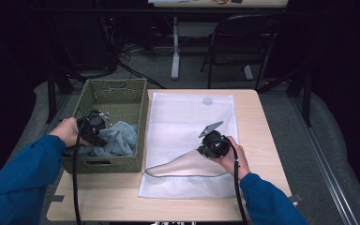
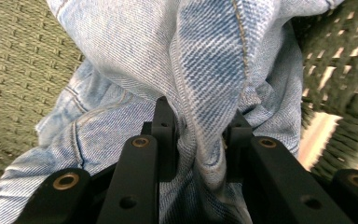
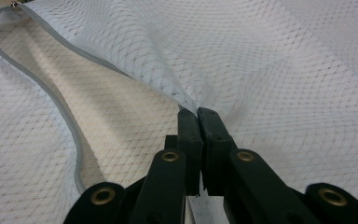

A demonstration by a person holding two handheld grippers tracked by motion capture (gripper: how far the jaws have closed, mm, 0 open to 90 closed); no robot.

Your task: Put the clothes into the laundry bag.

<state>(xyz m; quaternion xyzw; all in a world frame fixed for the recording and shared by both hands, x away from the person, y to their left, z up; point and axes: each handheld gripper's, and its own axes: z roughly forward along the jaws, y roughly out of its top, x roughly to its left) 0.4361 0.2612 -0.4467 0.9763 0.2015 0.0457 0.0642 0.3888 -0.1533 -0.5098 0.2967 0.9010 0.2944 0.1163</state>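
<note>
A pale blue denim garment [image 1: 118, 138] lies in a green woven basket [image 1: 114, 90] at the table's left. My left gripper [image 1: 99, 130] is down in the basket, shut on a thick fold of the denim [image 2: 205, 93]. A white mesh laundry bag [image 1: 192, 117] lies flat beside the basket, its grey-edged mouth [image 1: 168, 174] facing the near edge. My right gripper [image 1: 205, 145] is shut on the bag's upper mesh layer [image 3: 186, 100] and holds it lifted, so the mouth [image 3: 37, 79] gapes open.
The wooden table [image 1: 258, 122] has bare strips at the right and along the near edge. A black folding chair [image 1: 241, 42] and a white desk leg [image 1: 175, 47] stand on the floor beyond the far edge.
</note>
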